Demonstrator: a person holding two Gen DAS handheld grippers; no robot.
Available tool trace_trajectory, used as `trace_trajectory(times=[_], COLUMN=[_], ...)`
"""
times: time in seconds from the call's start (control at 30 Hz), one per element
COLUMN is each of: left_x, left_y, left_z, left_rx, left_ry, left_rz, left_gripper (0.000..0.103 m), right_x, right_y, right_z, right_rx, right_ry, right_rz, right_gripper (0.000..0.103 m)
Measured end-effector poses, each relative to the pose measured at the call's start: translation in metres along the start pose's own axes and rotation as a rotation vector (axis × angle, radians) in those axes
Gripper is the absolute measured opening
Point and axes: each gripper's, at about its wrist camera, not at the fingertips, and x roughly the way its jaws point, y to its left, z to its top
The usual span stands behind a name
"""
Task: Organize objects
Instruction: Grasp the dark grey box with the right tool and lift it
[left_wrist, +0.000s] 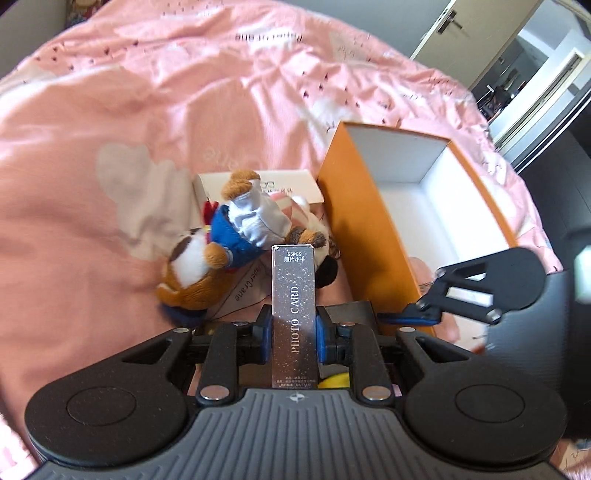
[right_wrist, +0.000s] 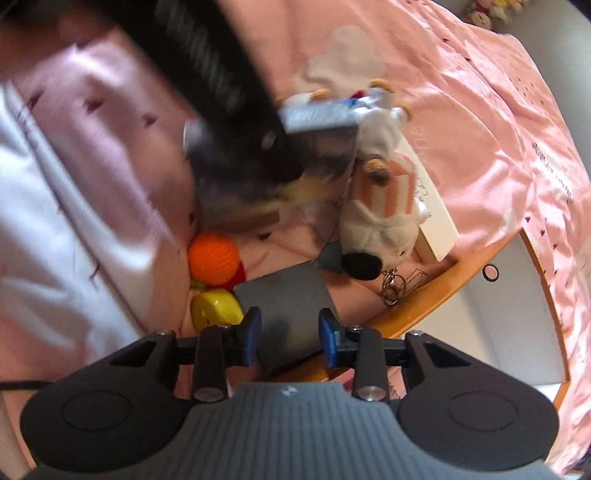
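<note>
My left gripper (left_wrist: 293, 332) is shut on a silver box marked PHOTO CARD (left_wrist: 293, 291), which stands upright between the blue pads above the bed. In the right wrist view that gripper and the box (right_wrist: 317, 116) are a blur at the top. An open orange box (left_wrist: 354, 221) with a white inside lies to its right. My right gripper (right_wrist: 290, 332) is open, its fingers on either side of a flat dark grey slab (right_wrist: 288, 299) lying by the orange box's rim (right_wrist: 436, 306). Whether the pads touch the slab I cannot tell.
A brown plush in blue (left_wrist: 207, 254) and a white flat box (left_wrist: 284, 182) lie on the pink bedspread (left_wrist: 147, 110). A white plush dog (right_wrist: 380, 225) with a keyring (right_wrist: 393, 290), an orange ball (right_wrist: 214, 262) and a yellow toy (right_wrist: 216, 310) crowd the slab. A doorway (left_wrist: 535, 74) is far right.
</note>
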Motion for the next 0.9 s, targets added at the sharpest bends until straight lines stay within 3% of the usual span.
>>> trace_trajectory(times=[0.23, 0.4, 0.6, 0.77, 0.9], left_x=[-0.017, -0.021, -0.019, -0.017, -0.017], left_y=[0.001, -0.003, 0.002, 0.005, 0.006], left_z=[-0.005, -0.016, -0.021, -0.023, -0.024], left_rx=[0.035, 0.057, 0.044, 0.036, 0.033], left_ry=[-0.018, -0.026, -0.021, -0.014, -0.014], left_rz=[0.023, 0.034, 0.041, 0.039, 0.039], left_gripper=[0.025, 0.025, 0.025, 0.025, 0.025], right_x=[0.023, 0.042, 0.067, 0.081, 0.08], right_y=[0.041, 0.049, 0.054, 0.062, 0.06], right_z=[-0.007, -0.004, -0.007, -0.011, -0.012], right_rx=[-0.226, -0.329, -0.36, -0.379, -0.355], right_ry=[0.09, 0.152, 0.212, 0.219, 0.214], right_rz=[-0.143, -0.187, -0.189, -0.246, -0.259], right_gripper=[0.047, 0.066, 0.066, 0.069, 0.055])
